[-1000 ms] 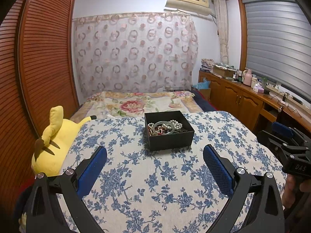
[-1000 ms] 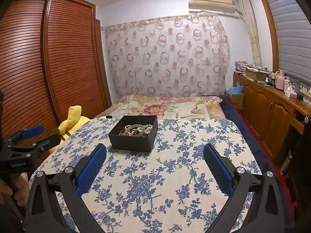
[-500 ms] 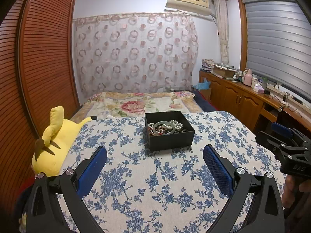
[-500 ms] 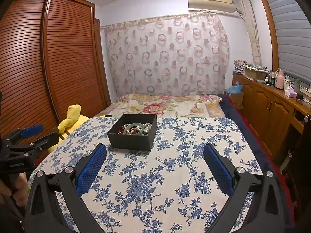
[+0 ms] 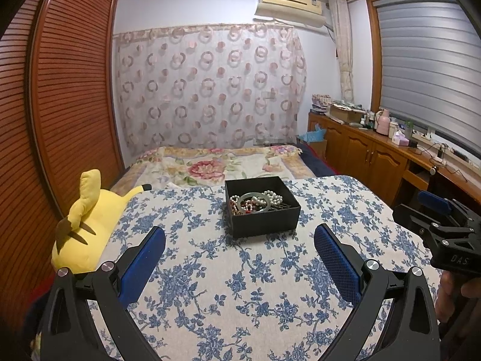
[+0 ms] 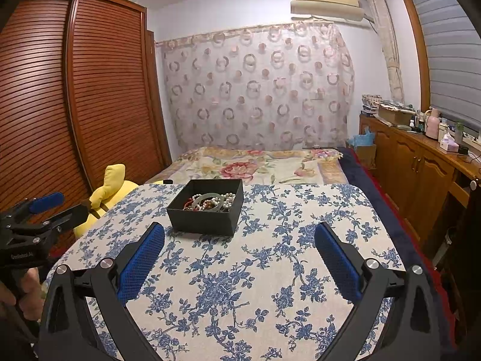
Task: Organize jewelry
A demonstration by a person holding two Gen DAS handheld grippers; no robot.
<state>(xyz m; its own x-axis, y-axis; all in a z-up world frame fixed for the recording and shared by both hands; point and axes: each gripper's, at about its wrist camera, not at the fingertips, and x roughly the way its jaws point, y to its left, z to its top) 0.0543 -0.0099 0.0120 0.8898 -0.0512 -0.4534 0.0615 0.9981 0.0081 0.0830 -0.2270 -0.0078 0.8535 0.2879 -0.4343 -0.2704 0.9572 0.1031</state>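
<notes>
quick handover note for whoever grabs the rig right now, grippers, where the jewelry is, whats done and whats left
Left gripper: open, empty, held above the floral cloth, short of the box.
Right gripper: open, empty, also short of the box and to its right.
Black box: lidless, on the cloth. Inside, jumbled together: a pale bangle, white pearl strands, dark red beads.
Yellow plush toy lies at the cloth's left edge, not part of the job.
Done: nothing visible; no jewelry is outside the box.
Left: all the sorting. No separate tray or compartments are in view.
</notes>
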